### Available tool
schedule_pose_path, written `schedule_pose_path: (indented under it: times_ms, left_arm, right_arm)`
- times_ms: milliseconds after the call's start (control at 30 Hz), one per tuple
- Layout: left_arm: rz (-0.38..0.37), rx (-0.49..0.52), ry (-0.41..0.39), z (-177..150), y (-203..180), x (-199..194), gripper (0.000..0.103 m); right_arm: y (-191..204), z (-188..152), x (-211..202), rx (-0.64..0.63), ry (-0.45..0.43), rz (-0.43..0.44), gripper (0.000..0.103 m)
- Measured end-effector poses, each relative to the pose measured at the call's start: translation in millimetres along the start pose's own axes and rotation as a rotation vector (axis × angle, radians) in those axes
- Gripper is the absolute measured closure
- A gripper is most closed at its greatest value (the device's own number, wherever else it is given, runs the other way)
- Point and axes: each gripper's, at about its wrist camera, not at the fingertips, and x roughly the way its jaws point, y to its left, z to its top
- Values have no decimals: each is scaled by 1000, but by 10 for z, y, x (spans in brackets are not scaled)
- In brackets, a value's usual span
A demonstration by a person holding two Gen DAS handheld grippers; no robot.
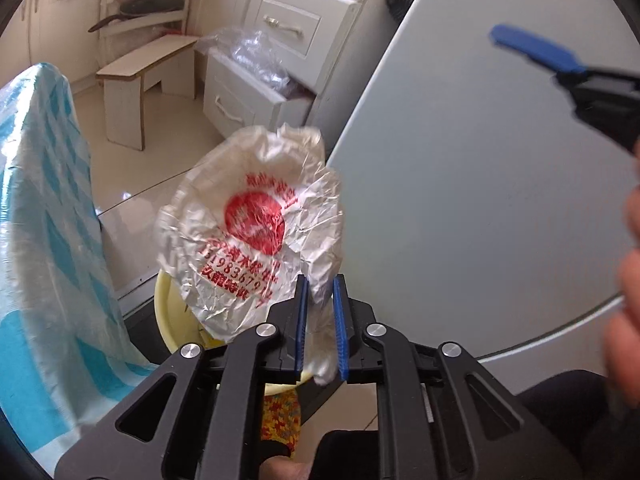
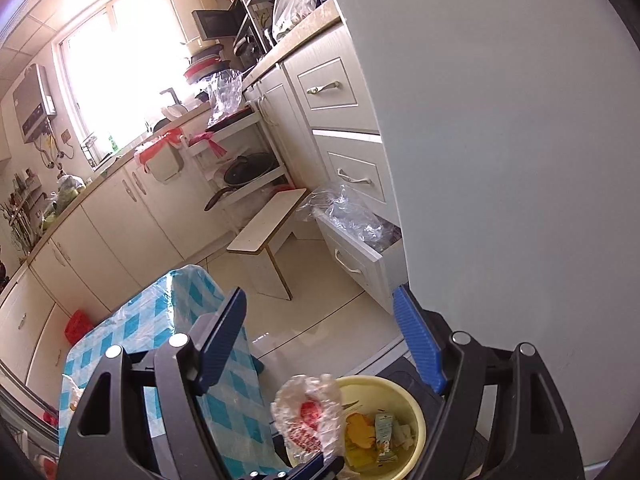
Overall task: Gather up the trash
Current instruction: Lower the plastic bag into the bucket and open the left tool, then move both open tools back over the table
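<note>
One crumpled wrapper point(image 1: 256, 232) is clamped by the left gripper point(image 1: 320, 284) above the yellow bin point(image 2: 404, 388); released off-centre, it could miss. The right gripper point(image 2: 320, 312) is held spread, unloaded.

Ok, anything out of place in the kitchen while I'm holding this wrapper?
One thing: the bottom cabinet drawer hangs open with crumpled clear plastic spilling out. Otherwise the left tongs grip the foil wrapper over the yellow bin; right tongs are open.
</note>
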Motion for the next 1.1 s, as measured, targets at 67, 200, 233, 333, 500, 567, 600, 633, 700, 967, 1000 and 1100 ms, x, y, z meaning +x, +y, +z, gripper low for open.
schedule_pose_path:
  times_ms: [67, 200, 233, 333, 500, 567, 600, 633, 700, 967, 1000, 1100]
  left_arm:
    - [6, -7, 33, 12, 23, 113, 85]
    - [16, -13, 33, 9, 32, 101, 67]
    - [18, -14, 27, -7, 28, 51, 65]
    - [14, -21, -1, -45, 28, -171, 58]
    - [49, -9, -92, -216, 66, -740, 39]
    - [75, -13, -127, -309, 141, -984, 35]
    - [86, -21, -143, -369, 192, -1109, 34]
    - [98, -30, -155, -420, 242, -1222, 34]
    - [131, -39, -182, -524, 356, -1450, 33]
    - [239, -123, -241, -914, 881, -2124, 31]
    - [246, -141, -245, -956, 951, -2180, 31]
    - [261, -192, -260, -1055, 1158, -2326, 31]
  right_arm:
    - [38, -2, 7, -7, 1, 5, 30]
    - [52, -2, 43, 2, 7, 10, 30]
    - [52, -2, 53, 7, 11, 12, 30]
    - [65, -13, 54, 5, 18, 14, 30]
    - [129, -27, 87, -7, 26, 22, 29]
    - [173, -43, 121, -8, 40, 27, 28]
    - [198, -46, 157, -11, 50, 30, 28]
    - [229, -59, 185, -13, 62, 36, 27]
    - [301, -85, 238, -21, 86, 50, 26]
    - [758, -262, 383, -119, 153, 93, 25]
    - [829, -289, 396, -138, 160, 99, 25]
    - [1042, -380, 458, -203, 190, 117, 24]
